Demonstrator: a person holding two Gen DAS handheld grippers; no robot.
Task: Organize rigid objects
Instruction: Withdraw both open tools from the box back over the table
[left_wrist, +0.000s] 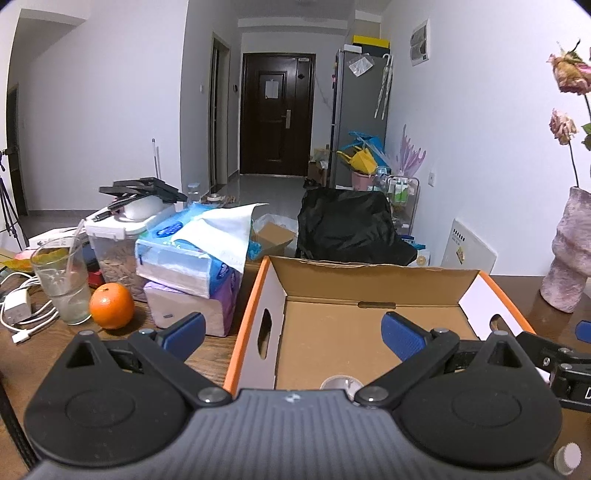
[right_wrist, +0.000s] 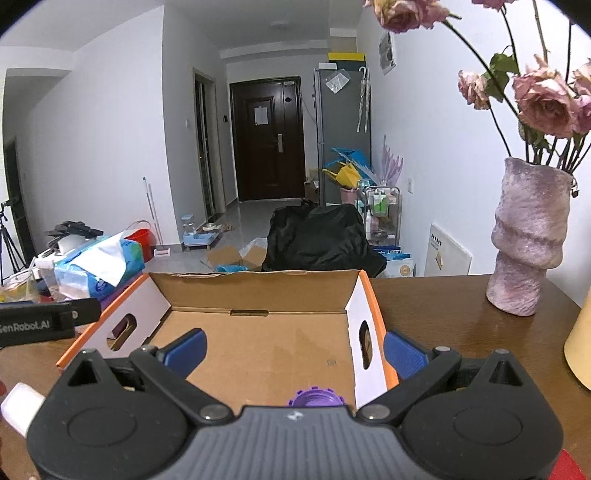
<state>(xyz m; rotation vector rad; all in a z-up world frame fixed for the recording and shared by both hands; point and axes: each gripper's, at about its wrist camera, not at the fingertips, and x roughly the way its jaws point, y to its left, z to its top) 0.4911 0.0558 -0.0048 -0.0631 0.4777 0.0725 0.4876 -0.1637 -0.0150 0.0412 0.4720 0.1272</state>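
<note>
left hand-held gripper (left_wrist: 291, 332) spread | right hand-held gripper (right_wrist: 293, 349) spread | corrugated cardboard box (left_wrist: 369, 332)

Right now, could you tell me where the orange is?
In the left wrist view, the orange sits on the table left of the cardboard box, between the drinking glass and the tissue packs.

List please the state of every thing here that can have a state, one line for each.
cardboard box: open, flaps up, almost empty
left gripper: open, holding nothing
right gripper: open, holding nothing
drinking glass: upright
tissue pack: opened, one sheet pulled out
vase: upright, holding wilted roses
front door: shut
</note>
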